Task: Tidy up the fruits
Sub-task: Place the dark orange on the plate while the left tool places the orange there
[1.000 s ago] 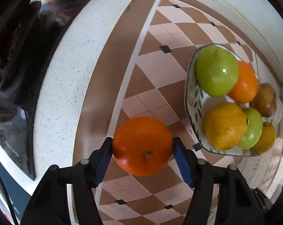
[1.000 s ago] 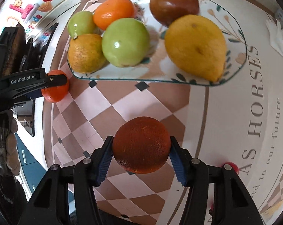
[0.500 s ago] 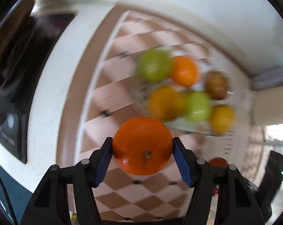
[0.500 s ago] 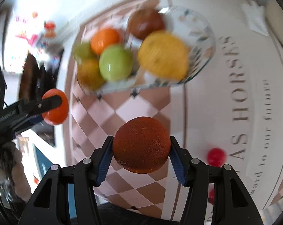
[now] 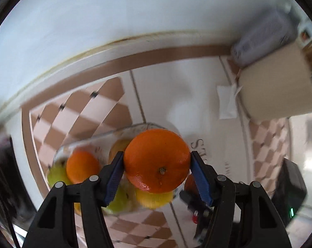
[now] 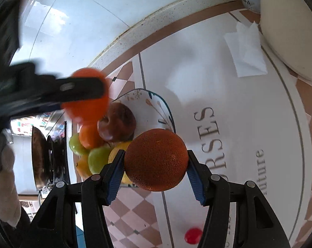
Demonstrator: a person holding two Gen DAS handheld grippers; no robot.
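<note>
My left gripper [image 5: 157, 170] is shut on a bright orange [image 5: 157, 160] and holds it in the air above the patterned fruit plate [image 5: 106, 142]. The plate holds another orange [image 5: 82, 166], green fruits [image 5: 56, 175] and yellow fruits [image 5: 153, 199]. My right gripper [image 6: 154, 166] is shut on a darker orange [image 6: 156, 159], held above the plate's near right edge [image 6: 164, 107]. In the right wrist view the left gripper's finger [image 6: 79, 87] and its orange [image 6: 87, 107] hang over the plate, above a brown fruit [image 6: 116, 124].
A folded white napkin [image 6: 246, 53] and a cream round container [image 6: 290, 26] lie at the back right. A small red object [image 6: 193, 235] lies on the mat near me. A stove with a pan [image 6: 42, 155] stands to the left. The wall runs along the back.
Both grippers have lifted and tilted with their oranges. The left one has swung right, from beside the plate to over it. Both grips are unchanged.
</note>
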